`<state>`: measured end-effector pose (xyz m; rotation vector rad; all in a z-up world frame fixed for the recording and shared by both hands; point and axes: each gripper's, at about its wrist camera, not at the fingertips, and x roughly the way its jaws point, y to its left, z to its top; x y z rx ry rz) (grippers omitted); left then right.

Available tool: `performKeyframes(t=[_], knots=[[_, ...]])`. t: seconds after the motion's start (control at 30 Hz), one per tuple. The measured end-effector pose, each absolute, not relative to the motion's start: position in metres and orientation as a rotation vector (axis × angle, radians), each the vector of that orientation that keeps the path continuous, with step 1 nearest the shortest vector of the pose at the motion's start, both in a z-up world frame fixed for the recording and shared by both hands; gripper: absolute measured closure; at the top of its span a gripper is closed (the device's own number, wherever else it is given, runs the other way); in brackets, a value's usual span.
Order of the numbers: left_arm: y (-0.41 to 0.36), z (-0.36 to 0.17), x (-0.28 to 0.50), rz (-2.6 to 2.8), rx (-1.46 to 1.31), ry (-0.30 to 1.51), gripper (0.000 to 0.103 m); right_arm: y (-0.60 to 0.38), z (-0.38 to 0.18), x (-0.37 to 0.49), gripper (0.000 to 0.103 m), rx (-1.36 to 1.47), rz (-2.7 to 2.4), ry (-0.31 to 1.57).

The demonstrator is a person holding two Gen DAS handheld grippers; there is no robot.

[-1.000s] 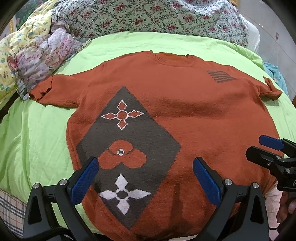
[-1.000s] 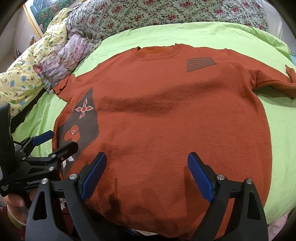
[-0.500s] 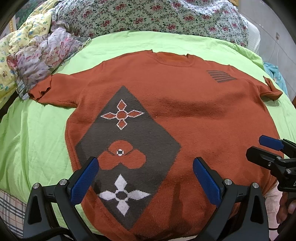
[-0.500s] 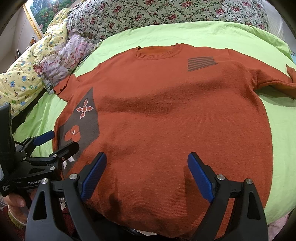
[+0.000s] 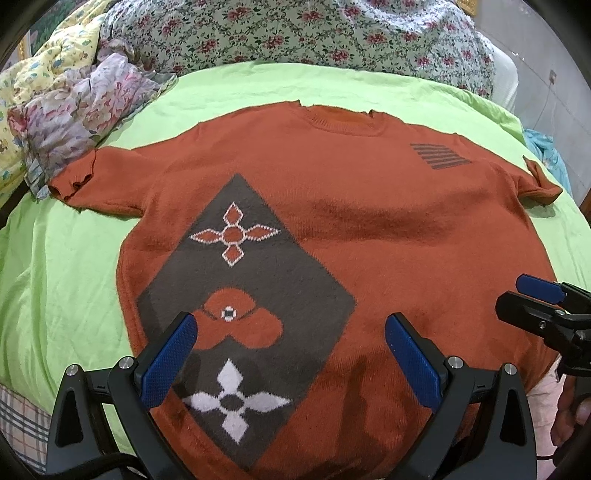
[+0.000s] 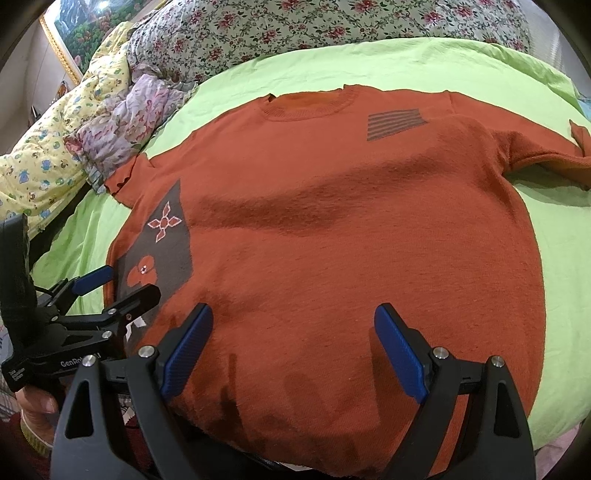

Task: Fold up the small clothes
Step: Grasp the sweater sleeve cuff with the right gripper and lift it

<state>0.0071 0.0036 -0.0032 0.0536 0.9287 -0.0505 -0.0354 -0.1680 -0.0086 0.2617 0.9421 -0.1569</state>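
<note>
While a green sheet [image 5: 74,280] covers the bed, the orange sweater [image 5: 369,229] lies flat and face up upon it, neckline at the far side and both short sleeves spread outward. Beyond the sweater's collar lies a floral quilt [image 5: 295,33], and a crumpled floral cloth [image 5: 77,122] sits just beside its left sleeve. Over the sweater's near hem hover the left gripper [image 5: 288,354] and the right gripper [image 6: 291,343], each with jaws spread wide, grasping nothing, side by side.

One sweater [image 5: 388,229], two grippers [image 5: 290,349] [image 6: 291,347]
</note>
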Motion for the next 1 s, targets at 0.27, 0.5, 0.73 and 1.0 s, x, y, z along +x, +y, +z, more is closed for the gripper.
performKeyframes(t=[0.27,0.5,0.73,1.0], knots=[[0.0,-0.006,0.027,-0.056,0.094,0.961,0.001,-0.208,0.008,-0.048,0.014,0.356,-0.206,0.845],[0.002,0.001,0.057,-0.084,0.068,0.956,0.001,-0.286,0.036,-0.063,0.014,0.409,-0.37,0.778],[0.011,0.012,0.102,-0.043,0.07,0.941,0.001,-0.399,0.071,-0.08,0.014,0.502,-0.526,0.68],[0.015,0.008,0.151,0.0,0.056,0.97,0.001,-0.545,0.091,-0.073,0.03,0.6,-0.701,0.594]])
